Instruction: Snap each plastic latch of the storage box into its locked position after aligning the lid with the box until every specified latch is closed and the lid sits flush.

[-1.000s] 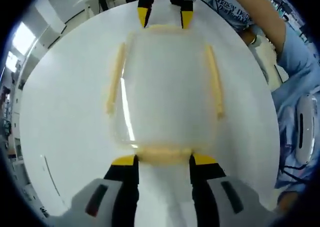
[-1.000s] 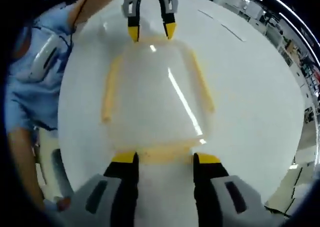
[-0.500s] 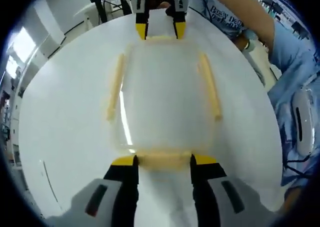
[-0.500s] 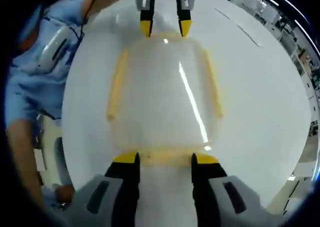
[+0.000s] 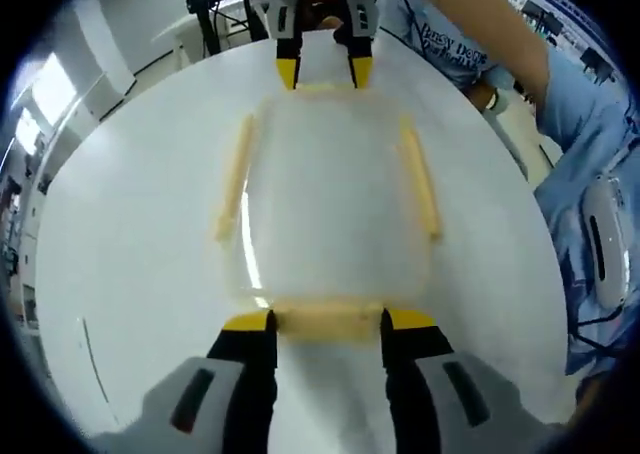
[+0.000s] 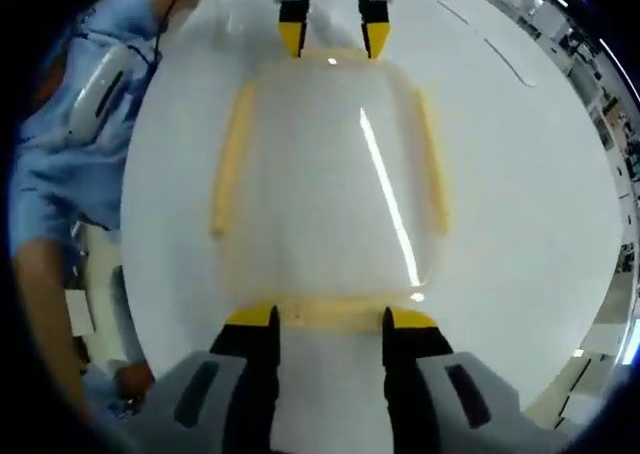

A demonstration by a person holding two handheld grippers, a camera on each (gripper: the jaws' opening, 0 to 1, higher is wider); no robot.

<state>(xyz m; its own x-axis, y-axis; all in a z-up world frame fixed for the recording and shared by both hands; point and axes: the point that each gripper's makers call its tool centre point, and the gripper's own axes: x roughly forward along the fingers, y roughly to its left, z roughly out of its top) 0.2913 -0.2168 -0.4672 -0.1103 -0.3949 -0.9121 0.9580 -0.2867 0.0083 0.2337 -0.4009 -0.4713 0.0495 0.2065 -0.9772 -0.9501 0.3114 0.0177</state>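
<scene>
Left gripper [image 5: 325, 320]: my jaws stand wide, straddling the near yellow latch [image 5: 327, 319], clamping nothing.
Right gripper [image 6: 326, 317]: spread likewise astride the opposite end latch [image 6: 326, 314].
Box [image 5: 328, 202]: mid-table [image 5: 120, 244], lid on, long axis running between my grippers.
Side latches [image 5: 232, 179]: along both long edges.
Handling: I judge it light, slick, thin plastic; press latches, not lid.

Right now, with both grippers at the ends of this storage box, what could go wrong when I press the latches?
The left gripper and right gripper straddle opposite end latches of the storage box. Uneven pressure could slide the box across the smooth white table. The lid is translucent, so I cannot tell if it sits flush. The long side latches look flared out, possibly still open.
</scene>
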